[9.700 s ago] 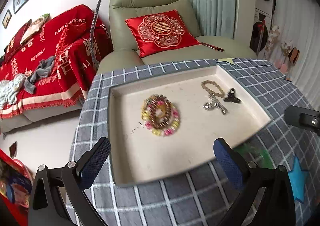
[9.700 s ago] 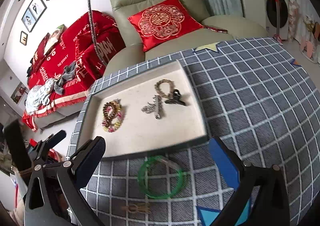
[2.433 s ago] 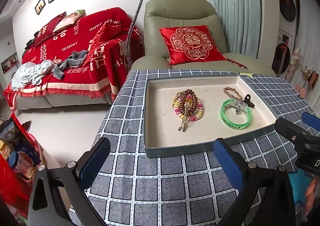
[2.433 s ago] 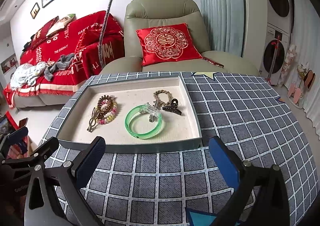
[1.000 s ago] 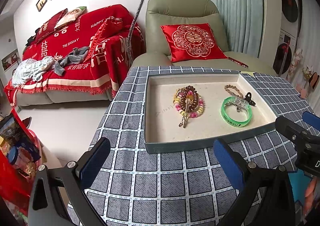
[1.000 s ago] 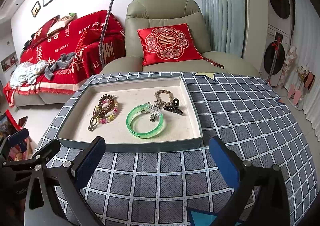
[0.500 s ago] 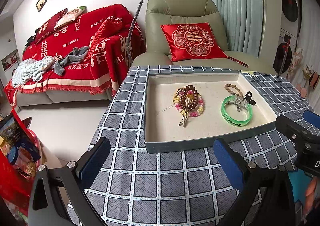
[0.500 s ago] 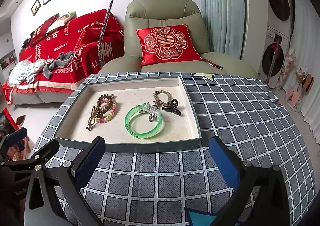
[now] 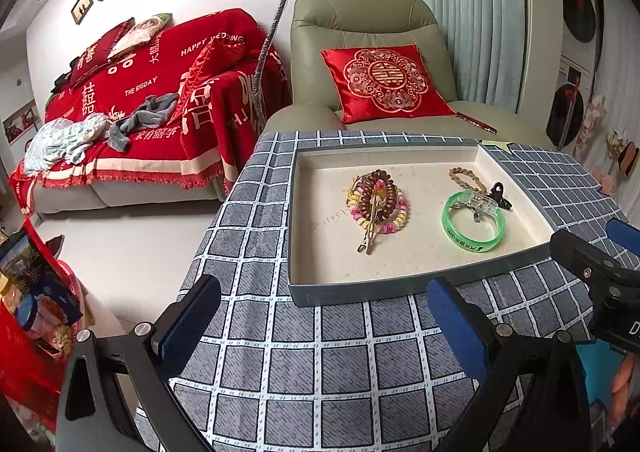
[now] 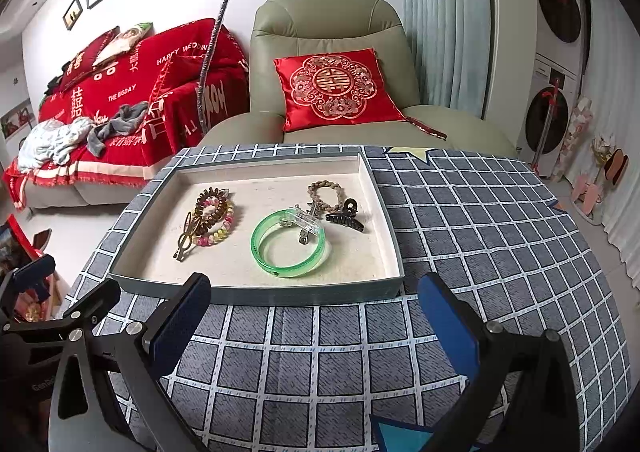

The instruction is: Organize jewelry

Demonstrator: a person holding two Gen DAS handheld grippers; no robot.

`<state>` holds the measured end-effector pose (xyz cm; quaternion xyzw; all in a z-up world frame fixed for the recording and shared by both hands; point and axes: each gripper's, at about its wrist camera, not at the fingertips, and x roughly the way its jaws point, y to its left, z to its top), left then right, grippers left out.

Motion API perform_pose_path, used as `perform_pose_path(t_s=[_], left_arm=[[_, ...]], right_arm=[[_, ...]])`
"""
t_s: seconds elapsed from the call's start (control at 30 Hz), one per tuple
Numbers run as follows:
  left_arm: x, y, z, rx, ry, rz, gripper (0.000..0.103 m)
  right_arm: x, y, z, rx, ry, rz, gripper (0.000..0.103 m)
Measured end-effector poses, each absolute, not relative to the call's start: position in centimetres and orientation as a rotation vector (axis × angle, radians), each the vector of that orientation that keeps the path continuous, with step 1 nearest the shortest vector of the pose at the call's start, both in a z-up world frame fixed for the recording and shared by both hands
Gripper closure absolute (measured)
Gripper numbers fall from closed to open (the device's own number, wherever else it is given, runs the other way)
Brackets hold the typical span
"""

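1. Tabletop (image 10: 480, 236) – checked grey cloth, one.
2. One grey tray (image 10: 296, 294), pale lining, holds all the jewelry.
3. Two grippers near the tray's front edge: left gripper (image 9: 324, 316) and right gripper (image 10: 314, 312), jaws wide on both, nothing held.
4. One green bangle (image 10: 288, 246); one clear clip (image 10: 306, 223) lies across its rim.
5. One stack of coil and bead bracelets (image 10: 214, 217) – one bronze clip (image 10: 185, 238) on it.
6. One braided band (image 10: 326, 193); one black claw clip (image 10: 346, 217).
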<state>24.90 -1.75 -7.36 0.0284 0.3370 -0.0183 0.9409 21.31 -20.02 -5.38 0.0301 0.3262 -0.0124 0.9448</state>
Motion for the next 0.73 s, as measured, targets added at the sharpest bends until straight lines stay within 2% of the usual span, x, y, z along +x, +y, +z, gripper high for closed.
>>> perform_pose_path(t_s=[0.73], left_arm=[[24.77, -1.44, -7.17, 0.063, 0.677, -0.038, 0.000]], right_arm=[[21.34, -20.07, -5.38, 0.060, 0.664, -0.024, 0.000]])
